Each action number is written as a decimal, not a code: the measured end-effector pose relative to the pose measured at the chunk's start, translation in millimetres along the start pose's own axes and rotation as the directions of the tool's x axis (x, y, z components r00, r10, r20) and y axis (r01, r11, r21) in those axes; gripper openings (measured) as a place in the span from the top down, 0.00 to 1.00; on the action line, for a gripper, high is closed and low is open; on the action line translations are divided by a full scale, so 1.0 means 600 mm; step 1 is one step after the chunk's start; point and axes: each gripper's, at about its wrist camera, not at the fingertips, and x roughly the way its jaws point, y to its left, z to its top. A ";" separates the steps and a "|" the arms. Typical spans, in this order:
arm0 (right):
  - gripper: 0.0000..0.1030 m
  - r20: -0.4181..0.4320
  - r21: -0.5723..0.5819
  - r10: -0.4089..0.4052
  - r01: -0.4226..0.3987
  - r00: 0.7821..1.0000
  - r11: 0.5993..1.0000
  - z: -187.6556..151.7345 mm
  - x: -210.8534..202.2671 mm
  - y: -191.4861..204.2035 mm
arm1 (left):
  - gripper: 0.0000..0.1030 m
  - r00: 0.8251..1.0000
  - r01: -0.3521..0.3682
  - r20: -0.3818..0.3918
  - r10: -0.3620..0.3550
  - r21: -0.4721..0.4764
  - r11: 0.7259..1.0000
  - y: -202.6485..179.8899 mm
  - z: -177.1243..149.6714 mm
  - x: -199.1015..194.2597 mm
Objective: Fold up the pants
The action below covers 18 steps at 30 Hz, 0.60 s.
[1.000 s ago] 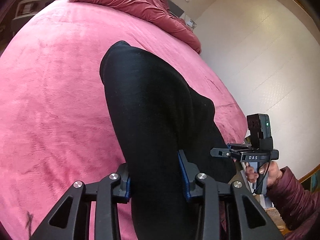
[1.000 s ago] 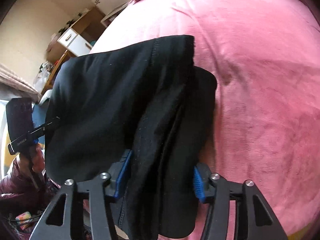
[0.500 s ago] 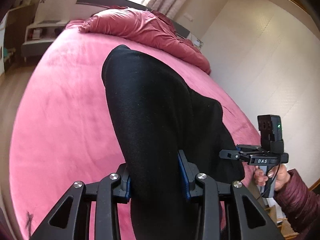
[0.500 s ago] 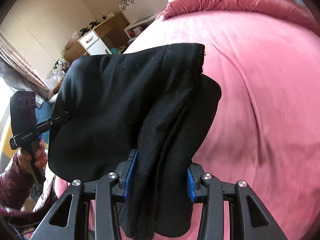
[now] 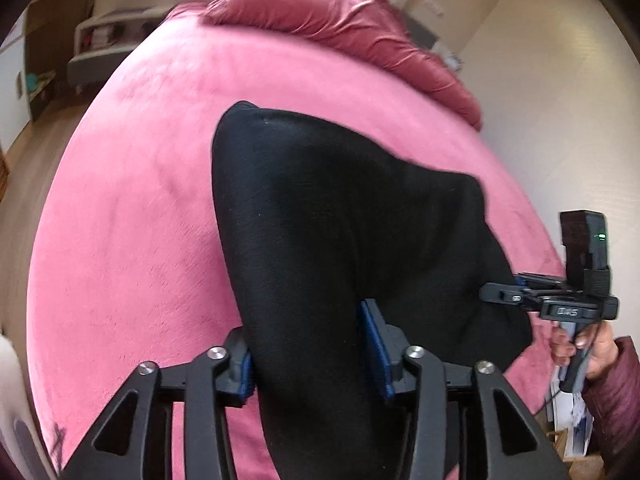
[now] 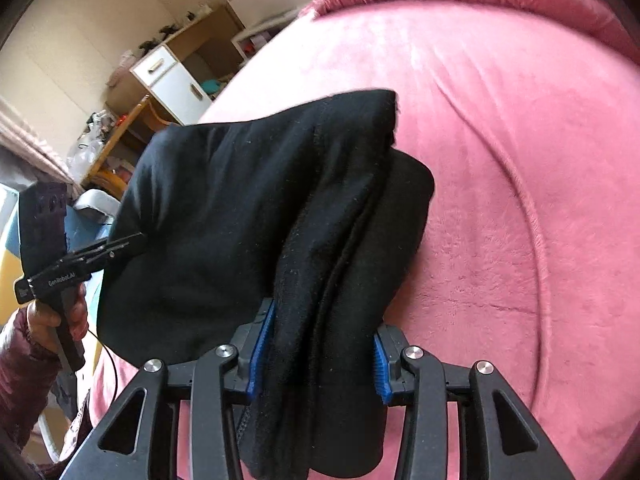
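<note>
Black pants (image 5: 340,232) hang held up over the pink bed (image 5: 132,208). My left gripper (image 5: 310,350) is shut on one bunched edge of them; the cloth fills the gap between its blue pads. My right gripper (image 6: 318,354) is shut on the other bunched edge of the pants (image 6: 248,208). The far folded end droops toward the bed. The right gripper also shows in the left wrist view (image 5: 496,294), at the pants' right edge. The left gripper shows in the right wrist view (image 6: 132,240), at their left edge.
A rumpled dark-pink duvet (image 5: 340,28) lies at the head of the bed. A white-drawered wooden cabinet (image 6: 172,80) and a cluttered chair stand left of the bed. A pale wall (image 5: 560,92) is on the right.
Both grippers have tilted and lifted, keeping hold of the pants. The pants' far end sits lower in view and more of the bed shows around it.
</note>
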 end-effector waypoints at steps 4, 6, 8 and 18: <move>0.54 0.012 0.023 0.041 -0.042 0.999 0.999 -0.007 0.007 -0.031 | 0.31 0.998 -0.064 0.019 0.064 -0.010 0.998 -0.002 -0.009 0.008; 0.48 0.008 0.042 0.043 -0.043 0.999 0.998 -0.015 0.014 -0.046 | 0.29 0.993 -0.117 0.030 0.117 -0.009 0.993 -0.010 -0.017 -0.001; 0.46 0.021 0.065 0.051 -0.052 0.998 0.997 -0.013 0.013 -0.047 | 0.29 0.984 -0.170 0.054 0.170 0.008 0.985 -0.024 -0.022 -0.008; 0.40 0.060 0.091 -0.039 0.034 0.997 0.995 -0.024 -0.011 -0.009 | 0.30 0.946 -0.304 0.124 0.300 0.018 0.952 -0.078 -0.034 -0.024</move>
